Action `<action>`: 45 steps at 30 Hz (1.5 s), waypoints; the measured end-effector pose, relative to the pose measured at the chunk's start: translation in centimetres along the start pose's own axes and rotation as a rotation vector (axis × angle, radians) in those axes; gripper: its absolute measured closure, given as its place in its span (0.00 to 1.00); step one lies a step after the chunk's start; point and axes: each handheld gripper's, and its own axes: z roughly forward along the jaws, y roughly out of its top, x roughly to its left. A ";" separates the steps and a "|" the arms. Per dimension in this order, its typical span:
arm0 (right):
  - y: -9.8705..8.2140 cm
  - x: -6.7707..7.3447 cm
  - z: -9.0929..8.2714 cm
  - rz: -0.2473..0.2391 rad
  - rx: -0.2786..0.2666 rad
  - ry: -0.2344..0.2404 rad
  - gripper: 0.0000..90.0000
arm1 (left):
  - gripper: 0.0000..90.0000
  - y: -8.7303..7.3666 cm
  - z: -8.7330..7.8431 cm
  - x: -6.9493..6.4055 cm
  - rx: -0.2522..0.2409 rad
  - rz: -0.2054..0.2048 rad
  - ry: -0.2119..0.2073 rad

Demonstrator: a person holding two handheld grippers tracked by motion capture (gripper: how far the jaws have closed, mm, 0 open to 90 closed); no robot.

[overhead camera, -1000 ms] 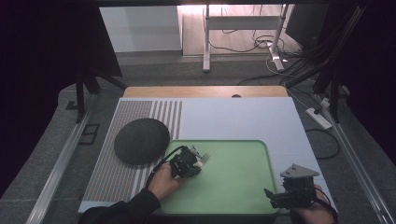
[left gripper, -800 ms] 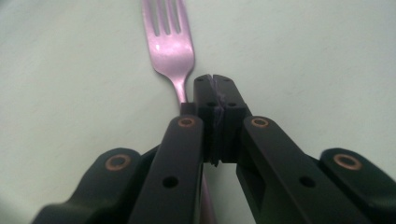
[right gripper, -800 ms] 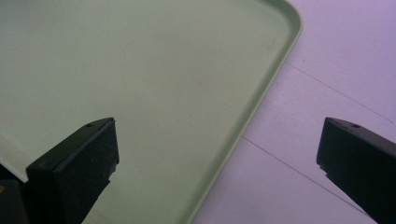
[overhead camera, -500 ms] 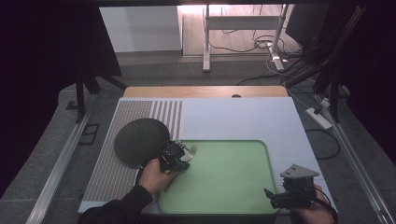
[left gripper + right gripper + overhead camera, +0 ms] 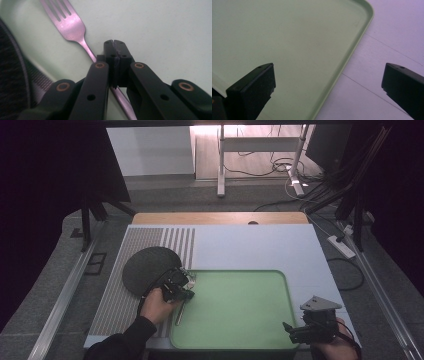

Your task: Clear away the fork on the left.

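Observation:
A metal fork (image 5: 72, 27) lies tines-forward over the left edge of the green tray (image 5: 235, 320). Its handle (image 5: 179, 314) sticks out toward me below the hand. My left gripper (image 5: 115, 43) is shut on the fork's handle, its jaws pressed together across it. In the high view the left gripper (image 5: 183, 291) sits at the tray's far-left corner, beside the dark round mat (image 5: 147, 272). My right gripper (image 5: 328, 72) hangs open above the tray's rim (image 5: 352, 57) with nothing between its jaws. In the high view the right gripper (image 5: 289, 329) is at the near-right corner.
The dark round mat (image 5: 10, 75) rests on a grey striped placemat (image 5: 135, 255) left of the tray. White tabletop (image 5: 260, 250) stretches behind the tray and along its right side (image 5: 392, 37). Cables and a stand's legs are on the floor beyond the table.
My left hand and gripper have slid left across the tray with the fork, from near its far-left part to its left edge by the round mat. The right gripper has stayed put.

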 end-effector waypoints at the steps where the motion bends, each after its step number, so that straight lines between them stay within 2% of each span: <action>1: 0.0 0.0 0.0 0.000 0.000 0.000 0.00 | 0.98 -0.1 -0.1 0.1 -0.001 -0.004 0.003; 6: 0.0 0.0 0.0 0.001 -0.001 0.000 0.00 | 0.98 -0.5 -0.4 0.7 0.000 -0.029 0.016; 10: 0.0 0.0 0.0 0.000 0.001 0.001 0.00 | 0.96 -0.7 -0.5 0.8 -0.003 -0.030 0.012; 15: 0.0 0.0 0.0 0.001 0.001 0.002 0.00 | 0.87 -0.6 -0.5 0.7 -0.012 -0.024 0.000; 19: 0.0 0.0 0.0 0.000 0.001 0.001 0.00 | 0.78 -0.5 -0.9 0.5 -0.050 -0.010 -0.010; 27: 0.0 0.0 0.0 0.000 0.001 0.002 0.00 | 0.58 -0.6 -1.0 0.4 -0.086 0.020 0.022; 31: 0.0 0.0 0.0 0.001 0.001 0.002 0.00 | 0.43 -0.7 -1.3 0.5 -0.116 0.017 0.034; 39: 0.0 0.0 0.0 0.001 0.001 0.002 0.00 | 0.12 -1.2 -1.7 0.6 -0.134 0.006 0.027; 41: 0.0 0.0 0.0 0.001 -0.001 0.002 0.00 | 0.06 -1.4 -1.7 0.7 -0.138 0.013 0.026; 42: 0.0 0.0 0.0 0.001 -0.001 0.003 0.00 | 0.04 -1.5 -1.7 0.8 -0.148 0.004 0.016; 45: 0.0 0.0 0.0 0.002 -0.001 0.003 0.00 | 0.00 -1.8 -1.8 1.2 -0.171 0.001 0.004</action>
